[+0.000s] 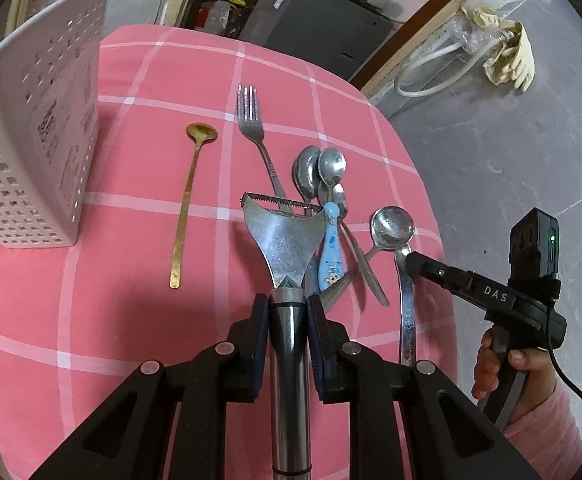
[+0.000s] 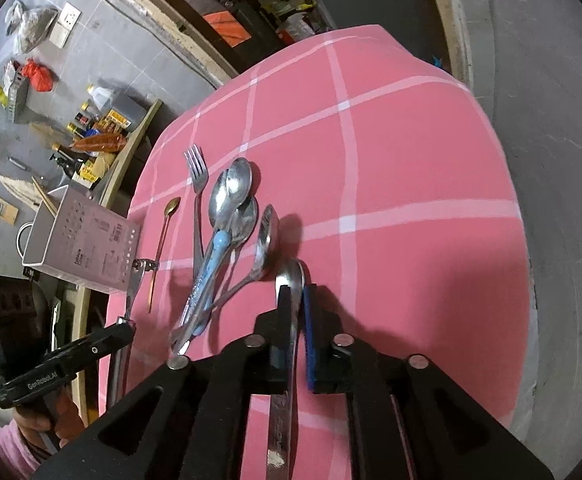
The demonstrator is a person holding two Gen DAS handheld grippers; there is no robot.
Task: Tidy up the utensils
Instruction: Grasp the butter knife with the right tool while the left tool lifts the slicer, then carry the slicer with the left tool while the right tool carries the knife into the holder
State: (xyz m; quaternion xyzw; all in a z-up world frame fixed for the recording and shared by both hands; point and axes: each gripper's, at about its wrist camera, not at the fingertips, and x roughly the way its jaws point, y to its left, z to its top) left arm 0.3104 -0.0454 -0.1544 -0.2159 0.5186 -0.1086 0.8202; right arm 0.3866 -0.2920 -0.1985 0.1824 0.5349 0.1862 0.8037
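Jaws of the left gripper [image 1: 289, 308] clamp a peeler [image 1: 285, 236] and the right gripper [image 2: 297, 316] straddles a spoon [image 2: 289, 292] without clearly pinching it, while the white holder [image 1: 31, 152] looks nearly unfilled and a fork [image 1: 253, 124], gold spoon [image 1: 195, 184] and spoon pile [image 1: 327, 184] lie on the surface [image 1: 151, 80].

"DAS" is printed in white on the black body of the right gripper [image 1: 411, 261], just behind its fingers. "GenRobot.AI" is printed along the left gripper [image 2: 127, 330]. The label on the white caddy [image 2: 87, 248] is too blurry to be read.
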